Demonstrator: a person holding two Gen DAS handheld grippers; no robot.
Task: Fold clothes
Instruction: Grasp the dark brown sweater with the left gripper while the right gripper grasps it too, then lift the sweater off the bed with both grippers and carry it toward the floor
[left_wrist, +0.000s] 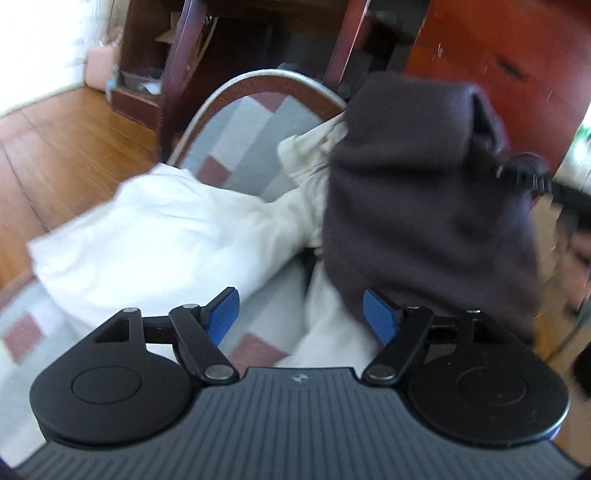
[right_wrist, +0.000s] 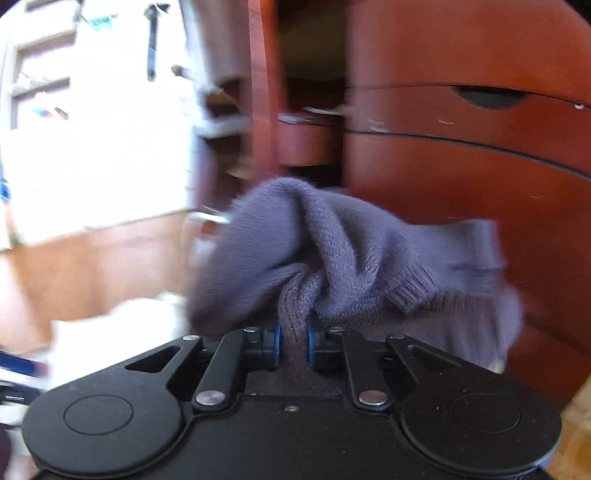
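A dark purple-grey knit garment (right_wrist: 332, 251) is bunched between the blue pads of my right gripper (right_wrist: 294, 341), which is shut on it and holds it up in the air. In the left wrist view the same garment (left_wrist: 424, 206) hangs at the right, above a chair seat. My left gripper (left_wrist: 299, 314) is open and empty, low over the seat, just left of the hanging garment. A white garment (left_wrist: 166, 236) and a cream one (left_wrist: 314, 155) lie crumpled on the seat.
The chair has a patterned grey, white and maroon cushion (left_wrist: 243, 140) with a dark wooden rim. A red-brown wooden cabinet (right_wrist: 461, 147) stands close behind. Wooden floor (left_wrist: 62, 147) lies to the left. Table legs (left_wrist: 177, 66) stand behind the chair.
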